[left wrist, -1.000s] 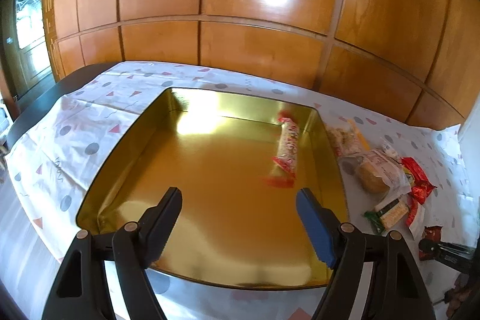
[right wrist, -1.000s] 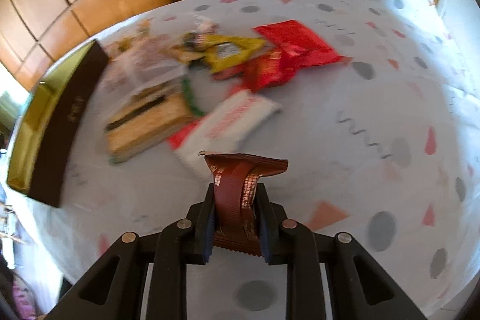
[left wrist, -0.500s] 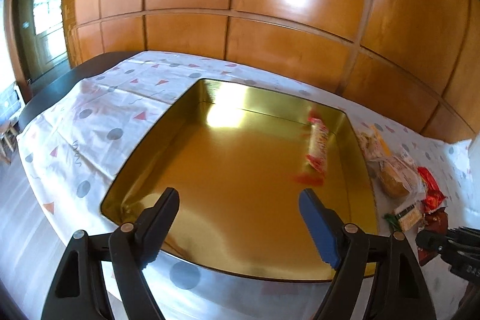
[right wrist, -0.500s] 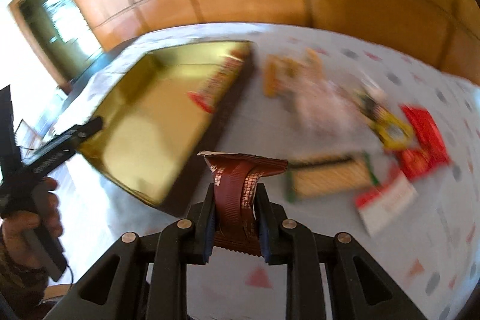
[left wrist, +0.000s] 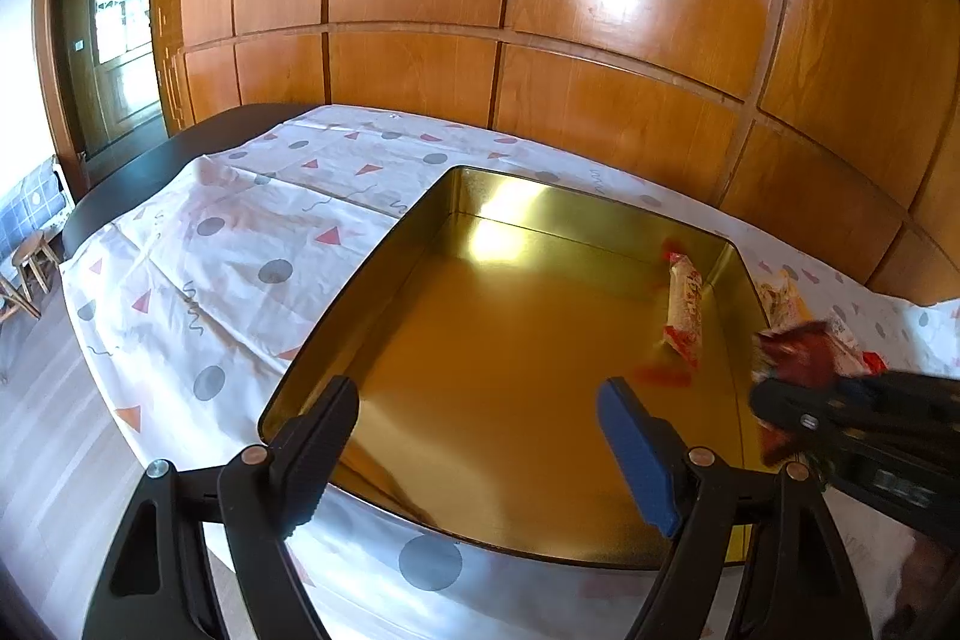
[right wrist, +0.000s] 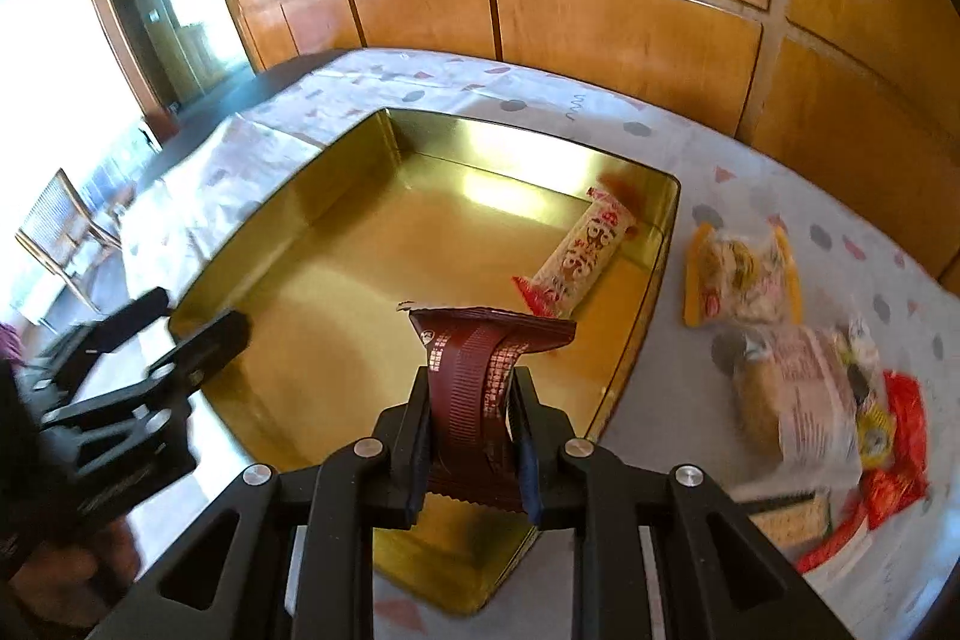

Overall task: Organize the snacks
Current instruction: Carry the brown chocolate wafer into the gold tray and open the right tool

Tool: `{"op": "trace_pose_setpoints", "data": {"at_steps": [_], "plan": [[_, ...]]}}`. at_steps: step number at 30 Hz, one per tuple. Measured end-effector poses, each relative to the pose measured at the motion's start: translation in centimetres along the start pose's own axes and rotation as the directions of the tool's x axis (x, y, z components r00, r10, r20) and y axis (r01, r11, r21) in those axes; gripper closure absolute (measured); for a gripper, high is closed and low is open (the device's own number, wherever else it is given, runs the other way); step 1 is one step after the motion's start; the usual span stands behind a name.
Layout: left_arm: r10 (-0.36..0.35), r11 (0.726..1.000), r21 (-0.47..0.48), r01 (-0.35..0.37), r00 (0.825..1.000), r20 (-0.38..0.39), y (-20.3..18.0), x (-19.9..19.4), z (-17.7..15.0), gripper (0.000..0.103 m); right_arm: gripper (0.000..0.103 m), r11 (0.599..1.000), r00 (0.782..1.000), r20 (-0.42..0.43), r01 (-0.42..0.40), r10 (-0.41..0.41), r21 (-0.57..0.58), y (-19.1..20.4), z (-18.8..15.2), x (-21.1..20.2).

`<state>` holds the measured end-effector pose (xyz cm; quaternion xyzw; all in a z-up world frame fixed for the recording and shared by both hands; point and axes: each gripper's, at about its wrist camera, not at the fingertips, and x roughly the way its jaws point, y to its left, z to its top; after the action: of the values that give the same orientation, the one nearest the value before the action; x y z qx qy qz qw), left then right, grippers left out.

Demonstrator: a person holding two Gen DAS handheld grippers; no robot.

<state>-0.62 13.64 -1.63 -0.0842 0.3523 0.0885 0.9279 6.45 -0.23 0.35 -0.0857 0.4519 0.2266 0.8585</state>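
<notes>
A gold tin tray [left wrist: 372,274] [right wrist: 288,220] lies on the patterned tablecloth. One white-and-red snack bar [left wrist: 684,307] [right wrist: 579,253] lies inside it by the right wall. My right gripper [right wrist: 471,415] is shut on a brown snack packet [right wrist: 480,364] and holds it above the tray's near right part; it also shows in the left wrist view [left wrist: 798,361]. My left gripper [left wrist: 480,436] is open and empty over the tray's near edge; it shows at the left of the right wrist view [right wrist: 180,322].
Several loose snack packets lie on the cloth right of the tray: a yellow-edged bag [right wrist: 741,274], a pale cracker pack [right wrist: 798,400], red packets [right wrist: 897,460]. A wood-panelled wall [left wrist: 540,10] stands behind the table. A door [left wrist: 120,34] is far left.
My right gripper has swung left from the snack pile with the brown packet and now hangs over the tray. The left gripper has drifted left and stays open.
</notes>
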Motion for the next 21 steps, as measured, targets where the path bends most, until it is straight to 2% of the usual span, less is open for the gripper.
{"op": "trace_pose_setpoints", "data": {"at_steps": [4, 9, 21], "plan": [[-0.009, 1.000, 0.021, 0.009, 1.000, -0.005, -0.4, 0.0, -0.2, 0.021, 0.079, 0.999, 0.999, -0.006, 0.039, -0.039, -0.027, 0.4, 0.1, 1.2], [-0.016, 0.999, 0.037, 0.016, 1.000, -0.010, -0.9, 0.0, -0.4, 0.021, 0.078, 0.998, 0.997, -0.019, 0.069, -0.069, -0.008, -0.1, -0.2, 2.5], [-0.015, 0.998, 0.056, 0.015, 1.000, 0.002, -1.7, -0.8, -0.5, 0.021, 0.075, 0.992, 0.995, 0.070, 0.057, -0.065, 0.108, -1.7, -1.1, -0.8]]}}
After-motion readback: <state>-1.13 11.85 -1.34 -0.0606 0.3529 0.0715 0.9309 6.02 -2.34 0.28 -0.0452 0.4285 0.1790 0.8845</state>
